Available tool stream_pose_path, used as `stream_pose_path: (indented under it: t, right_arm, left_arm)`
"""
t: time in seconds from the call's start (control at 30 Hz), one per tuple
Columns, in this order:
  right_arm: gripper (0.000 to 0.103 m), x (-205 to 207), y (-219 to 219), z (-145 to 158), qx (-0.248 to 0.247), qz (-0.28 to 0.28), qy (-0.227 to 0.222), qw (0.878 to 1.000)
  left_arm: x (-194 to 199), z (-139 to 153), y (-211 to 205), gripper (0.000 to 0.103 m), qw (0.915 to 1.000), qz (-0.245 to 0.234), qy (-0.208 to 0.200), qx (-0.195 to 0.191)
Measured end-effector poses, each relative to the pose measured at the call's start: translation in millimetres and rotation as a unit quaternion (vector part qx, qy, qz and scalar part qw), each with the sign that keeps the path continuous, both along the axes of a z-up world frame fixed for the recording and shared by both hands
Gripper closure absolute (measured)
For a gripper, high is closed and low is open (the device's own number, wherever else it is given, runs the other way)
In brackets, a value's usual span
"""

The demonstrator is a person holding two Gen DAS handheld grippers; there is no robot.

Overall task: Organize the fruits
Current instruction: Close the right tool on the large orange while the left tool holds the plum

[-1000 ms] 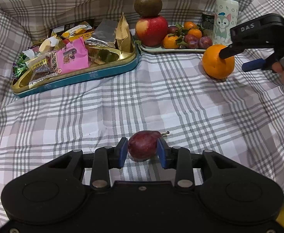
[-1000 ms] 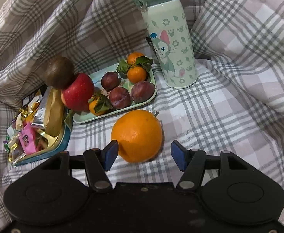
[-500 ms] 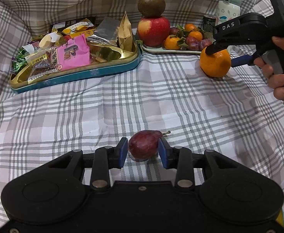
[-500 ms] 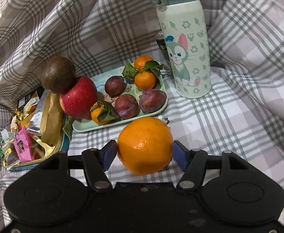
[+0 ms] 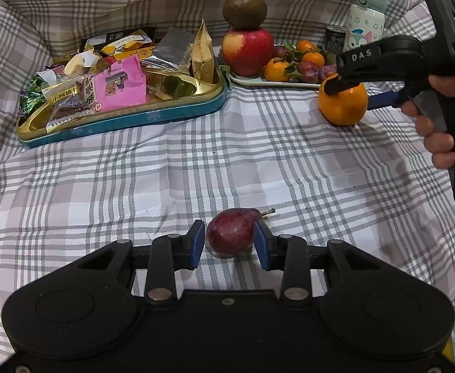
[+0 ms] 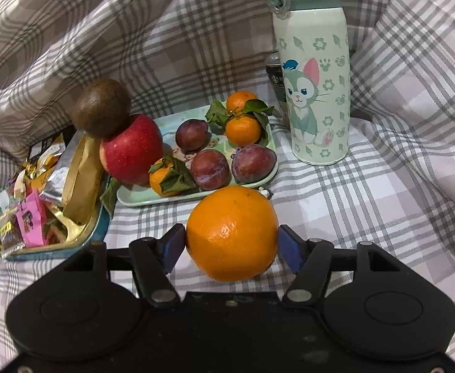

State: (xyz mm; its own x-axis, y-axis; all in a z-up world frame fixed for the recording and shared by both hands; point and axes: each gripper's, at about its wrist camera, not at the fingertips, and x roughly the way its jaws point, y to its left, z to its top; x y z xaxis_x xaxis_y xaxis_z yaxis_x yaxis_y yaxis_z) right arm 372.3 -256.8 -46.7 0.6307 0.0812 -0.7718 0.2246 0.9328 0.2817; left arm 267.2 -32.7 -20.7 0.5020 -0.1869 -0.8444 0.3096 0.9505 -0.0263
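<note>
While your grippers rest on the grey plaid cloth (image 5: 258, 161), take the pale green fruit tray (image 6: 140, 197) as landmark. Your right gripper (image 6: 232, 244), just in front of the tray, has just widened its jaws; both pads meet the large round orange (image 6: 232, 233). Your left gripper (image 5: 229, 244), well short of the tray, brackets the small dark-red plum (image 5: 230, 233), its jaws just parted, left pad clear.

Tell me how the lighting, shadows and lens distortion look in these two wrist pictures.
Left wrist view: even indoor light, a soft shadow under the plum, plaid cloth lines bowing toward the dark corners. Right wrist view: sharp, a small glare spot on the orange, the bottle leaning from fisheye curvature.
</note>
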Motion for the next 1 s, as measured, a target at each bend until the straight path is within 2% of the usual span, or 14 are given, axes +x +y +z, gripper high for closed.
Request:
stream_pose_path:
  t: [0.13,0.23,0.3,0.37,0.53,0.7,1.0]
  right_arm:
    - [0.037,-13.4,0.6,0.8,0.002,0.011,-0.003,1.000]
    - [0.042,-26.8,0.1,3.2,0.011,0.019,-0.005,1.000]
    - [0.059,-37.8,-0.1,7.6,0.019,0.027,-0.014,0.999]
    - [0.066,-45.7,0.4,12.9,0.023,0.043,-0.022,0.999]
    - [0.063,-46.0,-0.6,12.5,0.022,0.045,-0.008,0.999]
    - [0.050,-38.5,-5.5,6.2,0.043,0.021,-0.004,0.999]
    - [0.039,-13.9,-2.3,-1.9,0.044,0.009,-0.009,0.999]
  left_arm:
    - [0.3,0.4,0.8,0.057,1.0000,-0.002,-0.001,-0.001]
    - [0.7,-0.1,0.3,0.057,1.0000,-0.005,-0.001,-0.001]
    - [1.2,-1.5,-1.4,0.057,0.9999,-0.011,0.001,0.000]
    - [2.0,-3.4,-3.6,0.056,0.9999,-0.013,0.003,0.000]
    - [3.7,-4.5,-7.8,0.056,0.9998,-0.016,-0.006,0.008]
    - [7.0,-5.5,-8.7,0.055,0.9997,-0.018,-0.010,0.010]
    - [11.3,-6.5,-10.4,0.055,0.9996,-0.018,-0.020,0.010]
